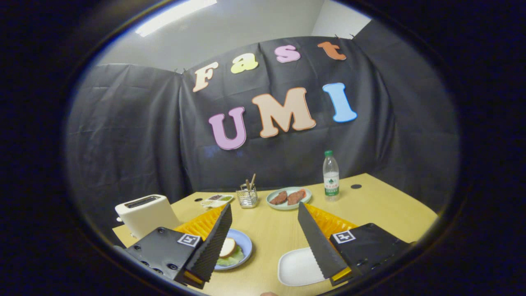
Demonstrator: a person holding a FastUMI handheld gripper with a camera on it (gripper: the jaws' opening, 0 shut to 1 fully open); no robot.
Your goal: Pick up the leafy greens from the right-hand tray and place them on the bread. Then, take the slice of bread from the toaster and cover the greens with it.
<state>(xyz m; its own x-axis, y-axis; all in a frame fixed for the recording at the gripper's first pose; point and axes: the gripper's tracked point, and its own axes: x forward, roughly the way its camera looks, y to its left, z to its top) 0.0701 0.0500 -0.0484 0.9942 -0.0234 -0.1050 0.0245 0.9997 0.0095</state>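
Observation:
My gripper (265, 209) is open above the wooden table (271, 224), nothing between its fingers. A blue plate (245, 242) lies just behind the left finger (215, 242). On it a slice of bread (227, 247) rests on top of leafy greens (234, 258); the finger hides the plate's left half. A white tray (298, 268) lies beside the right finger (318, 242), and the part of it I see is bare. A cream toaster (146, 213) stands left of the gripper near the table's edge; its slot looks dark and I cannot tell what is inside.
Beyond the fingers stand a green plate (288, 198) with two reddish-brown pieces, a wire utensil holder (247, 196), a small divided dish (216, 200) and a plastic water bottle (331, 176). A dark round hole (356, 186) marks the table near the bottle.

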